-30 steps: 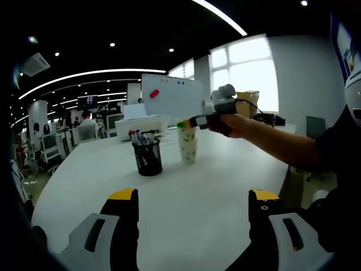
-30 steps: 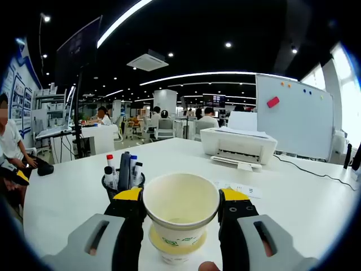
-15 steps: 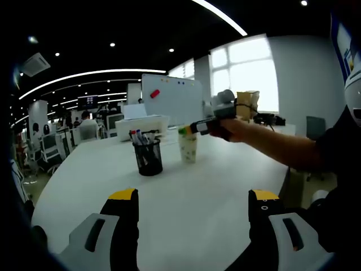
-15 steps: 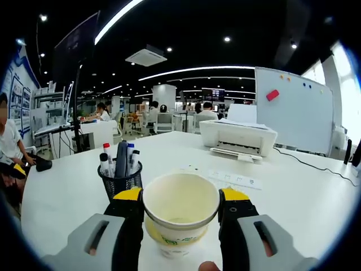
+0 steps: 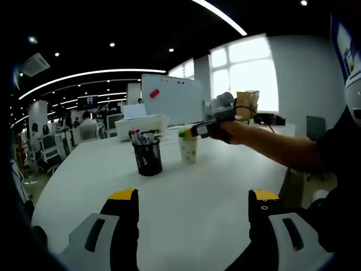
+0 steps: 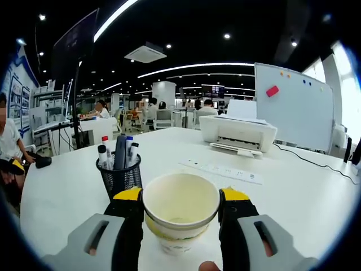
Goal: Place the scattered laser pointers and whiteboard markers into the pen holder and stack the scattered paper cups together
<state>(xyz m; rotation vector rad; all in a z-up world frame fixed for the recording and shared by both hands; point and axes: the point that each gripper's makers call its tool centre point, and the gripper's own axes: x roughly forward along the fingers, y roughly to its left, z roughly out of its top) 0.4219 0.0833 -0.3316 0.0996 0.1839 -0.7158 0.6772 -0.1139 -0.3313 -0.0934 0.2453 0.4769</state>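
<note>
Right hand-held gripper (image 6: 180, 217) pinches the top paper cup (image 6: 180, 209) over the stack; seat it squarely, then release. Left hand-held gripper (image 5: 193, 212) spread at six o'clock.

Bare table (image 5: 186, 197) ahead; pen holder (image 5: 148, 157) beside paper cups (image 5: 188, 148).

Left gripper view far back over the table (image 5: 186, 203); right gripper view close; both facing the pen holder (image 5: 148, 157).

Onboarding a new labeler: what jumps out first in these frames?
In the right gripper view, the paper cup gripped between the right gripper jaws, seated in the cup stack below. Next, the black mesh pen holder full of markers just left of it on the white table.
</note>
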